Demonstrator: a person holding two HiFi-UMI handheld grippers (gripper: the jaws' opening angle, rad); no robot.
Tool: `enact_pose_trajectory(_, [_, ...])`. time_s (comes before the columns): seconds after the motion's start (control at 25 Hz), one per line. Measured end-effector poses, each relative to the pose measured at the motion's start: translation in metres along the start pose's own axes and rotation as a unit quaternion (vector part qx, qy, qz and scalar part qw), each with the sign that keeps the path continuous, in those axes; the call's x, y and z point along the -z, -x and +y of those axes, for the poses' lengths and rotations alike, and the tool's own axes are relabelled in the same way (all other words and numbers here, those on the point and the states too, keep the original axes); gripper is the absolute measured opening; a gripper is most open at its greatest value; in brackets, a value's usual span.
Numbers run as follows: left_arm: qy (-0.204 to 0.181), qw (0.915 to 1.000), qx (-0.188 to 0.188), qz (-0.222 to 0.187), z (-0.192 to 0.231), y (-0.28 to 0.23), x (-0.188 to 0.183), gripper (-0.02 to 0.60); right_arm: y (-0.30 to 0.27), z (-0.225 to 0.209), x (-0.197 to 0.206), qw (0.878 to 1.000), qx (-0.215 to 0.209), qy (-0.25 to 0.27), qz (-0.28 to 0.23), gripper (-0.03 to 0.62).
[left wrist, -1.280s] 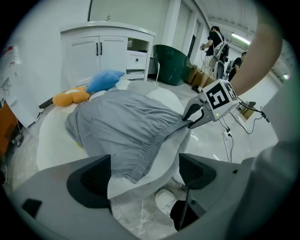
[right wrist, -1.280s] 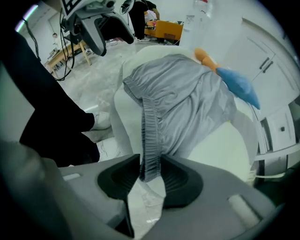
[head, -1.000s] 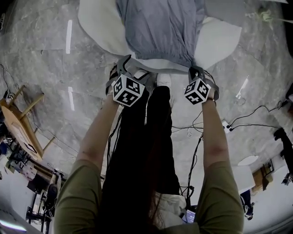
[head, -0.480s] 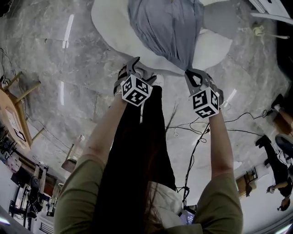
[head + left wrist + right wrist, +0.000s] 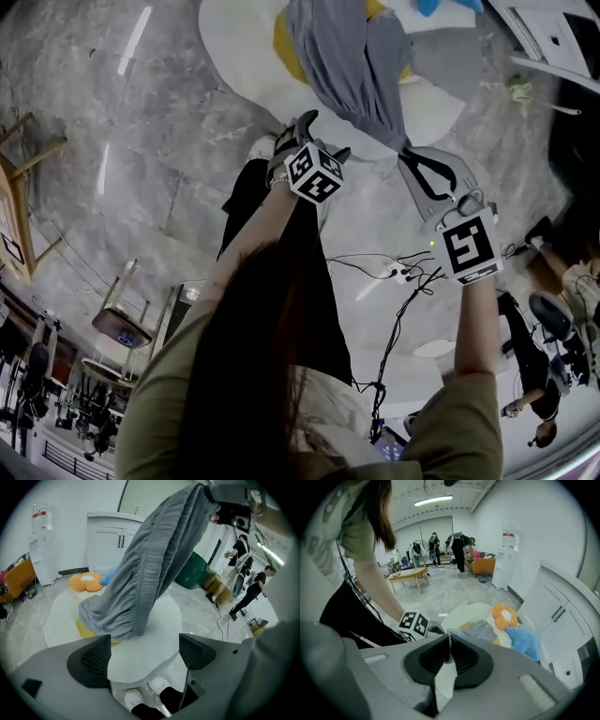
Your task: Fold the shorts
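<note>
The grey shorts (image 5: 352, 56) hang in a long bunch from my right gripper (image 5: 405, 150), which is shut on one edge of them. Their lower end (image 5: 108, 616) rests on the round white mat (image 5: 244, 56). In the right gripper view a thin fold of cloth sits pinched between the closed pads of the right gripper (image 5: 449, 656). My left gripper (image 5: 323, 134) is open, with nothing between its pads. It hovers above the near edge of the mat (image 5: 154, 634), just below and left of the hanging shorts (image 5: 150, 573).
An orange flower cushion (image 5: 86, 581) and a blue plush (image 5: 525, 639) lie at the mat's far side. A white cabinet (image 5: 110, 541) and a water dispenser (image 5: 40, 545) stand behind. Cables (image 5: 394, 272) trail over the floor. People stand round a wooden table (image 5: 408, 576).
My right gripper has risen and swung right with the shorts, pulling them off the mat into a hanging bunch. The left gripper has moved right and up, and is now apart from the cloth.
</note>
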State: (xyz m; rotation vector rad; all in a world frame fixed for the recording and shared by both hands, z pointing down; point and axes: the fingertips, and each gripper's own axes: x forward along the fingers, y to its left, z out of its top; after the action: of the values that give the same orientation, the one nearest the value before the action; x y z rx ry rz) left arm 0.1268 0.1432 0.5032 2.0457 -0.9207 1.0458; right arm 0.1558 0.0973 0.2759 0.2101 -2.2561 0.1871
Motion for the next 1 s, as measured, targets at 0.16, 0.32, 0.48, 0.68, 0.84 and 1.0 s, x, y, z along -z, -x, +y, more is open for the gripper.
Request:
enact_pose_trajectory(0.16, [0.008, 0.9998, -0.017, -0.003, 0.008, -0.005, -0.009, 0.434, 0.025, -0.003, -0.040, 0.997, -0.033, -0.040, -0.050, 0.023])
enact_pose_trajectory(0.32, [-0.018, 0.9988, -0.043, -0.012, 0.021, -0.002, -0.018, 0.433, 0.046, -0.005, -0.060, 0.992, -0.046, -0.100, -0.067, 0.023])
enact_pose_trajectory(0.48, [-0.037, 0.9968, -0.062, -0.035, 0.028, 0.009, -0.028, 0.354, 0.059, -0.004, -0.072, 0.983, -0.064, -0.139, -0.101, 0.023])
enact_pose_trajectory(0.68, [-0.024, 0.9959, -0.068, -0.056, 0.032, 0.019, -0.053, 0.190, 0.080, -0.019, -0.083, 0.976, -0.056, -0.165, -0.129, 0.023])
enact_pose_trajectory(0.84, [-0.023, 0.9946, -0.071, -0.072, 0.037, 0.028, -0.063, 0.027, 0.088, -0.032, -0.081, 0.973, -0.043, -0.182, -0.134, 0.023])
enact_pose_trajectory(1.0, [-0.036, 0.9931, -0.076, -0.082, 0.074, 0.054, -0.068, 0.015, 0.088, -0.047, -0.069, 0.979, -0.010, -0.173, -0.103, 0.023])
